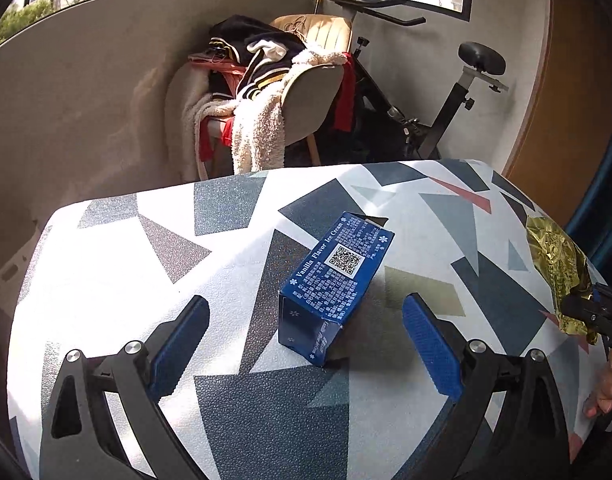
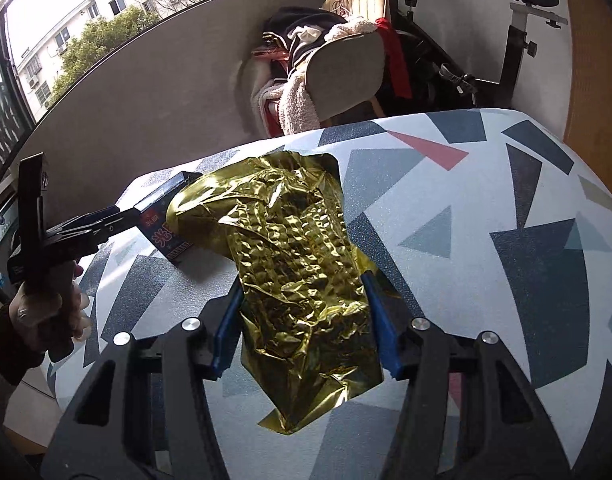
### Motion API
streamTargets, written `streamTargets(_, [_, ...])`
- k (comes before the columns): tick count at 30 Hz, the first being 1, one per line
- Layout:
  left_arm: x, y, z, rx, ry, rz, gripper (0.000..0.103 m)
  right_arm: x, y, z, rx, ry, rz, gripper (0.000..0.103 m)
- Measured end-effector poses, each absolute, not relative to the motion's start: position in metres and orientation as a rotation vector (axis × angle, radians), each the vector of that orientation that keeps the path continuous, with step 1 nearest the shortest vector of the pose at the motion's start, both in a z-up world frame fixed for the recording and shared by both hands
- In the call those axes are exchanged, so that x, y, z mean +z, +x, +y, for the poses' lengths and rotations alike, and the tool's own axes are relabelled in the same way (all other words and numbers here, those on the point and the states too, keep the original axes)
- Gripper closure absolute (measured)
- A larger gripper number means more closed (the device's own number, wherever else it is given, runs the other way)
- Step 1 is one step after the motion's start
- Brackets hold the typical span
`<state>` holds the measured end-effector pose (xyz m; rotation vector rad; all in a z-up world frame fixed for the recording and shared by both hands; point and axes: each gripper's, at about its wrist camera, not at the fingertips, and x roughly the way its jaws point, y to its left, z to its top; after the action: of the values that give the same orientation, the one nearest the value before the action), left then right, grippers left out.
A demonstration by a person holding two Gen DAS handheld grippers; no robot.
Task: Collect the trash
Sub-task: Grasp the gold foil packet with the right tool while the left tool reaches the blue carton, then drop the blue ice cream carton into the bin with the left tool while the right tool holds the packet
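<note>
A dark blue ice cream box (image 1: 338,280) lies flat on the table's patterned cloth (image 1: 105,264). My left gripper (image 1: 306,300) is open, its blue pads (image 1: 430,340) on either side of the box's near end and not touching it. A crumpled gold foil wrapper (image 2: 293,264) sits between the pads of my right gripper (image 2: 301,284), which is shut on it just above the cloth (image 2: 506,200). In the left wrist view the wrapper (image 1: 554,264) and right gripper (image 1: 594,312) show at the right edge. The right wrist view shows the left gripper (image 2: 117,216) beside the box (image 2: 165,224).
Beyond the table's far edge stands a chair (image 1: 314,92) piled with clothes and a fleecy blanket, with an exercise bike (image 1: 458,92) to its right against a grey wall. A person's hand (image 2: 45,308) holds the left gripper's handle. A window is above the wall.
</note>
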<state>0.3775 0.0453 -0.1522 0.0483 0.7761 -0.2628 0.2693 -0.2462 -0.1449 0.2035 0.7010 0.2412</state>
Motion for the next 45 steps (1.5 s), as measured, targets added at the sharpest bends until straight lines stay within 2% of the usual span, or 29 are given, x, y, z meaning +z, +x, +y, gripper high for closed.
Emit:
streamTargets(6, [-0.168,0.416,0.030,-0.229,0.062,0.875,0.008,-0.145,0.255,-0.262,0.209,0.230,0.689,0.046])
streamTargets(7, [-0.172,0.420,0.027,-0.213,0.075,0.902,0.011,-0.145,0.252,-0.263,0.208,0.233,0.688,0.046])
streamTargets(8, [-0.177,0.420,0.024,-0.202,0.095,0.924,0.035,-0.144,0.250,-0.265,0.208,0.237,0.687,0.046])
streamTargets(9, [-0.180,0.418,0.020,-0.194,0.120,0.939,0.055,-0.144,0.247,-0.266,0.208,0.239,0.687,0.046])
streamTargets(11, [-0.179,0.407,0.014,-0.195,0.163,0.925,0.068,-0.142,0.241,-0.266,0.209,0.240,0.686,0.046])
streamTargets(19, [-0.165,0.343,0.010,-0.319,0.164,0.908,0.069,-0.136,0.216,-0.262,0.234,0.273,0.696,0.046])
streamTargets(37, [-0.127,0.115,0.016,-0.468,-0.019,0.840,0.069,-0.122,0.125,-0.236,0.291,0.226,0.702,0.046])
streamTargets(45, [-0.121,0.049,0.011,-0.492,0.014,0.823,0.069,-0.117,0.092,-0.225,0.324,0.211,0.700,0.045])
